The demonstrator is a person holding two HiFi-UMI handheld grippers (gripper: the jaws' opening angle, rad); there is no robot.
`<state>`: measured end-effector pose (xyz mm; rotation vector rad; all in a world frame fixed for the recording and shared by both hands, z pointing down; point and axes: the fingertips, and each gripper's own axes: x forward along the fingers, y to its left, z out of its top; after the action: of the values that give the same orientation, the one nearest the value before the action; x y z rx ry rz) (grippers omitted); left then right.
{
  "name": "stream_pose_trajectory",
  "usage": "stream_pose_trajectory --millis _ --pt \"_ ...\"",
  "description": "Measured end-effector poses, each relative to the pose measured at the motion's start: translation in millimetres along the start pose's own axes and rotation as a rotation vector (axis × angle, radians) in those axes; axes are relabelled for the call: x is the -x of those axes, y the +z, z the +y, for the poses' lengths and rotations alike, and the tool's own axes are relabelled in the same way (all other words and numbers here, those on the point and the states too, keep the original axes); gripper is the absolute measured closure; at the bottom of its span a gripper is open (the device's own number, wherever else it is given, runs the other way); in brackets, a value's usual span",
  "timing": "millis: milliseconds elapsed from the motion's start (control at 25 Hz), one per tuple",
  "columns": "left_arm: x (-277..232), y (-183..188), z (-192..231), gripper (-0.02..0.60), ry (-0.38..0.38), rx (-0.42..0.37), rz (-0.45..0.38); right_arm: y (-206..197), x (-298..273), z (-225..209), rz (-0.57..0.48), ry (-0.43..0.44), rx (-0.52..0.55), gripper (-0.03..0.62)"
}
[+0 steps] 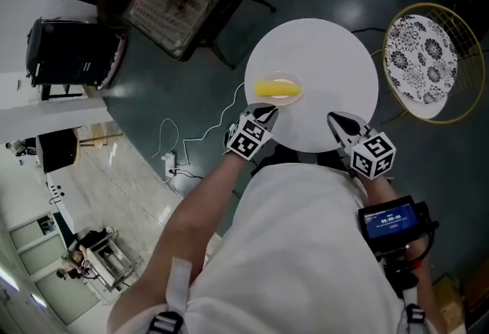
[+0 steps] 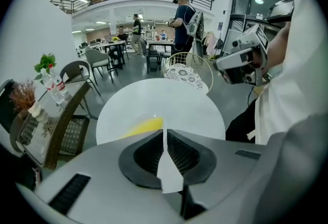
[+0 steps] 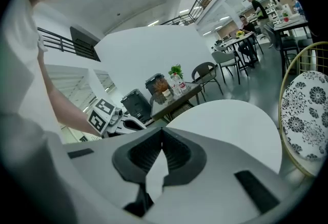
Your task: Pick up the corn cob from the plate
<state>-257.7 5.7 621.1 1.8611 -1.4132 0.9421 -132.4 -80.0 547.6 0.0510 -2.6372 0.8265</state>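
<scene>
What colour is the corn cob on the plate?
Bright yellow: the corn cob shows best in the head view.

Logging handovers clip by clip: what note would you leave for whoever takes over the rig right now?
Left gripper: jaws together, empty, tips just short of the plate's near side, pointing toward the corn cob.
Right gripper: jaws together, empty, over the near edge of the table, to the right of the plate.
Corn cob: lying on the clear plate, on the left part of the round white table.
Done: nothing grasped yet.
Left to do: open the left jaws, close them on the cob, lift it off the plate.
</scene>
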Motion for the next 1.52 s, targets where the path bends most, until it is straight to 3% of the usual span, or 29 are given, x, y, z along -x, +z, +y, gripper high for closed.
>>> stream_pose_trajectory --millis 200,480,560,720,1000,1160,1520 --pt "-10 -14 19 0.572 -0.053 -0.078 0.056 3 -15 10 -0.03 -0.054 -0.038 0.585" --pt "-26 -17 56 0.571 -0.06 -0.196 0.094 -9 -28 18 -0.048 -0.141 -0.097 0.585" --pt "-35 -19 61 0.509 -0.074 -0.248 0.124 -13 -28 16 -0.054 -0.17 -0.113 0.585" --pt "-49 -22 66 0.453 -0.099 -0.365 0.187 -15 -28 10 -0.068 -0.225 -0.139 0.585" --pt "-58 -33 64 0.401 -0.13 -0.593 0.261 -11 -23 24 -0.102 -0.318 -0.176 0.585" --pt "-71 -38 67 0.357 -0.126 -0.663 0.319 -20 -15 22 -0.107 -0.359 -0.204 0.585" --pt "-91 -40 73 0.354 -0.125 -0.755 0.377 -31 2 11 -0.121 -0.425 -0.249 0.585"
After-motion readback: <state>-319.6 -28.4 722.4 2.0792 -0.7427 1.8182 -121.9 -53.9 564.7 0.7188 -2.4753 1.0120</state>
